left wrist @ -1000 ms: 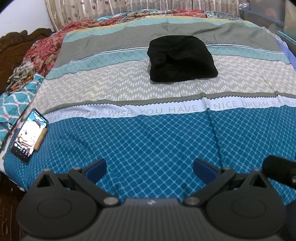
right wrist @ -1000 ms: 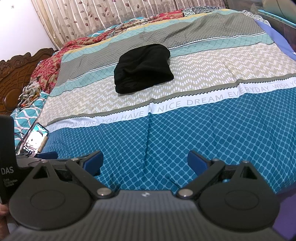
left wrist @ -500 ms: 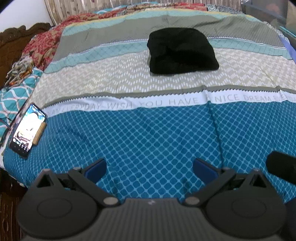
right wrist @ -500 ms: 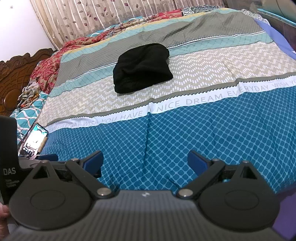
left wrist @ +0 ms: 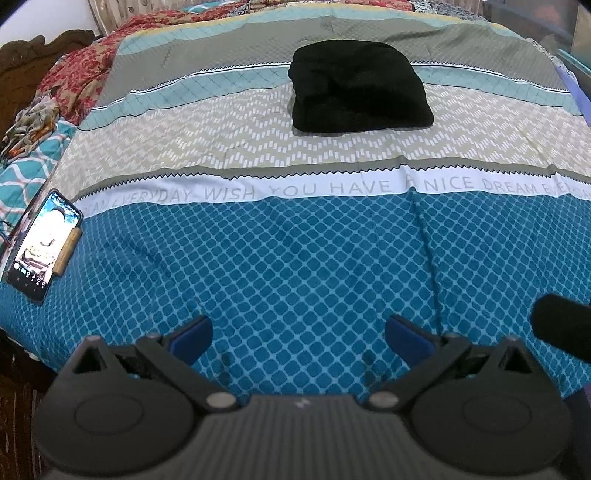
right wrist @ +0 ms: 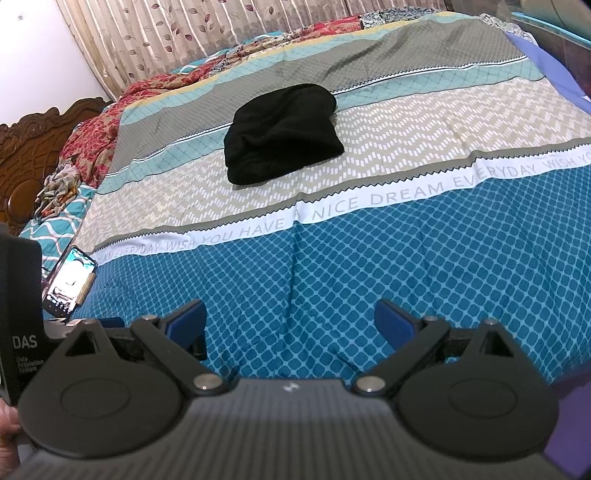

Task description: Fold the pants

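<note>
- Left gripper [left wrist: 299, 338]: nearest the lens in the left wrist view, jaws spread wide, blue fingertips [left wrist: 190, 338] well apart and nothing between them. It sits above the near edge of the bed; contact with the cover cannot be judged.
- Right gripper [right wrist: 290, 325]: likewise released, blue fingertips [right wrist: 395, 325] set wide apart and empty, above the same near edge of the bed.
- A black device body marked "DAS" [right wrist: 20, 321] stands at the left edge of the right wrist view, beside the right gripper.
- Bedspread [left wrist: 314, 258]: the near band is teal with a diamond grid. Beyond it runs a white strip printed with lettering, including "WISH YOU HAVE A NICE DREAM". Further on lie beige zigzag, pale teal and grey bands. A crease runs up the teal band from the near edge toward the white strip.
- Smartphone [left wrist: 44, 242]: lies flat near the left edge of the bed, on the teal band, screen lit, well apart from both grippers.
- Black pants [left wrist: 356, 88]: already folded into a compact bundle, resting on the bedspread across the beige and pale teal bands, near the middle of the bed and well beyond both grippers. Neither gripper touches them.
- Red patterned cloth [left wrist: 79, 79]: bunched along the far left side of the bed.
- Carved wooden headboard [right wrist: 33, 147]: stands at the left.
- Leaf-print curtain [right wrist: 207, 31]: hangs behind the far side of the bed.
</note>
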{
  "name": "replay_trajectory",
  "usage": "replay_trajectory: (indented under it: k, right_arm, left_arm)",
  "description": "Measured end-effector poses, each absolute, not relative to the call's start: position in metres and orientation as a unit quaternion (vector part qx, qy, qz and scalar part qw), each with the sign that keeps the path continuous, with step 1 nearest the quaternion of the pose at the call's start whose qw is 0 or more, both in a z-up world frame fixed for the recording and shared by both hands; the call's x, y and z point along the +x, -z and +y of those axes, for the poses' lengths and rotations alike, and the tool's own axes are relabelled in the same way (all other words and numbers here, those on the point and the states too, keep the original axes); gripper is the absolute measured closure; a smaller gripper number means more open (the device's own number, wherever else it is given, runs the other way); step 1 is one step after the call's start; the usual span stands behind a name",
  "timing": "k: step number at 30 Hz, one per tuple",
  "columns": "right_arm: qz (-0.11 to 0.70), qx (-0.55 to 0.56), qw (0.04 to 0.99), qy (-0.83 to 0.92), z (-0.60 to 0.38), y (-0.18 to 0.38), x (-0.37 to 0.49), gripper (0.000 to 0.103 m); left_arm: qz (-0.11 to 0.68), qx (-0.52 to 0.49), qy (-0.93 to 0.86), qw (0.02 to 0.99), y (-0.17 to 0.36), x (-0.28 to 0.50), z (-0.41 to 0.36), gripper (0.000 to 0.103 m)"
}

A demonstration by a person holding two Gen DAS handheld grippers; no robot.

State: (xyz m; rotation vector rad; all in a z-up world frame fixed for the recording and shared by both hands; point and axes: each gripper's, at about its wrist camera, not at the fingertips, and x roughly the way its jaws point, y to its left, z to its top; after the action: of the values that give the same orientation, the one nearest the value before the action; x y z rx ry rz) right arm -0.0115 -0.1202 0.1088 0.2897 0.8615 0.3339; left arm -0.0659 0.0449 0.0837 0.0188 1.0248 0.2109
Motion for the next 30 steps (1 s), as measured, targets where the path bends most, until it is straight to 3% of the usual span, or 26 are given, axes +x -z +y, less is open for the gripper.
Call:
replay_trajectory:
  k: [30]
  right_arm:
    - [0.421,0.148,0.881,-0.16,-0.1212,-0.1045,-0.0115,0.004]
  left_arm:
    - [0.512,0.01,-0.115,0.851,-0.0741,-0.0624,0.0487,0.0]
